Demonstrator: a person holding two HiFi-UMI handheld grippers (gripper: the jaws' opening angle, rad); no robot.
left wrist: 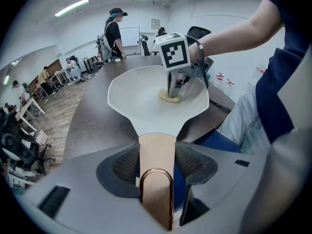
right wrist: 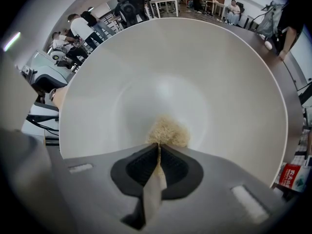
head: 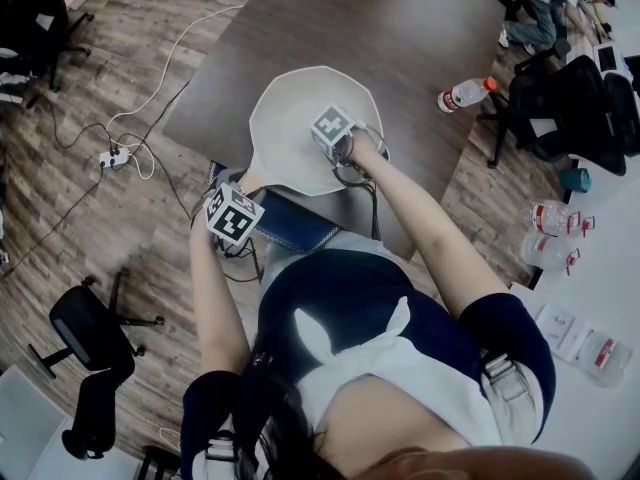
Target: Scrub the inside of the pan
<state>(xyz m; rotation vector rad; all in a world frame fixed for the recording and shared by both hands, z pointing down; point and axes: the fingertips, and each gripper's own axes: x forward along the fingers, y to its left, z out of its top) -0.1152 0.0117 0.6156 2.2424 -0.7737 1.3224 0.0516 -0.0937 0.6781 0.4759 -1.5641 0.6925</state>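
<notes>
The white pan [head: 295, 118] is set on the dark worktop [head: 400, 28], its inside faced by the fingers of the right gripper [right wrist: 158, 149]. These are closed on a beige fibrous scrubber [right wrist: 168, 130], which is pressed to the pan floor just beyond them. The pan's tan handle [left wrist: 156, 184] is clamped between the fingers of the left gripper [left wrist: 156, 152].

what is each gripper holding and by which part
The left gripper is shut on the pan handle, near its looped end. The right gripper pinches a tan fibrous scrubber by its flattened back part, the tuft against the inside of the pan.
</notes>
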